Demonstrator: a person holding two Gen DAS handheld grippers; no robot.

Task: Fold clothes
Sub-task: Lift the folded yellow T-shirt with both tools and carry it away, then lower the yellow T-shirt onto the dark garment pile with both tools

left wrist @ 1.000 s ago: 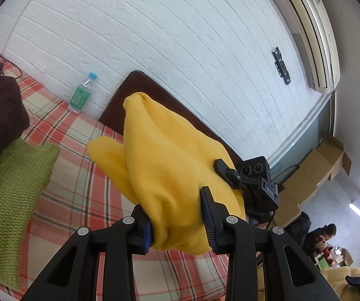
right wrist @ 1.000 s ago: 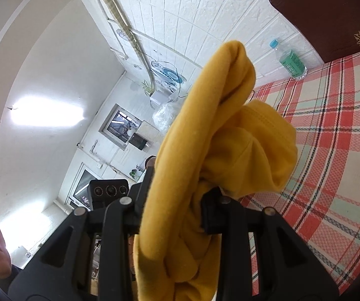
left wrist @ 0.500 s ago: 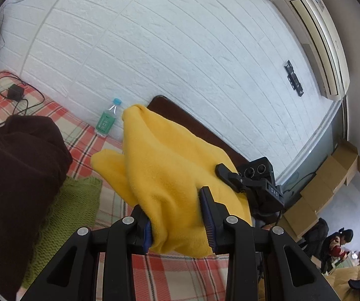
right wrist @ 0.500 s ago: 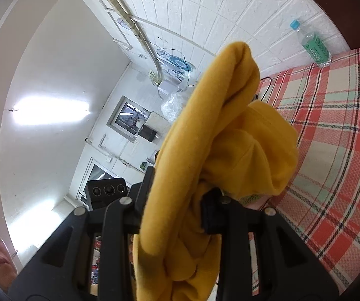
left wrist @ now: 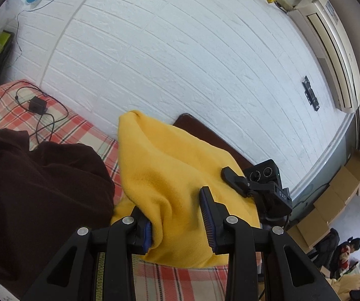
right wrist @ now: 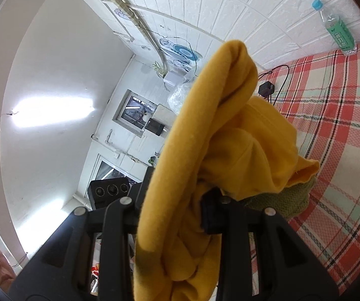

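A yellow fleece garment (left wrist: 174, 175) is held up between both grippers above the plaid bed. My left gripper (left wrist: 177, 218) is shut on a thick fold of it, the blue pads (left wrist: 208, 219) pressing the cloth. My right gripper (right wrist: 177, 200) is shut on the other bunched end (right wrist: 217, 138); its fingertips are mostly hidden by cloth. The right gripper's body (left wrist: 267, 185) shows behind the garment in the left wrist view, and the left gripper's body (right wrist: 109, 190) shows in the right wrist view.
A dark brown garment (left wrist: 37, 190) lies on the red plaid bed (right wrist: 343, 125) at the left. A green knit (right wrist: 280, 200) lies under the yellow cloth. A water bottle (right wrist: 335, 27), a charger with cable (left wrist: 38, 105) and a dark headboard (left wrist: 205, 133) stand by the wall.
Both grippers have carried the yellow garment leftward along the bed toward the brown garment. The bottle has left the left view; the green knit is now mostly hidden there.
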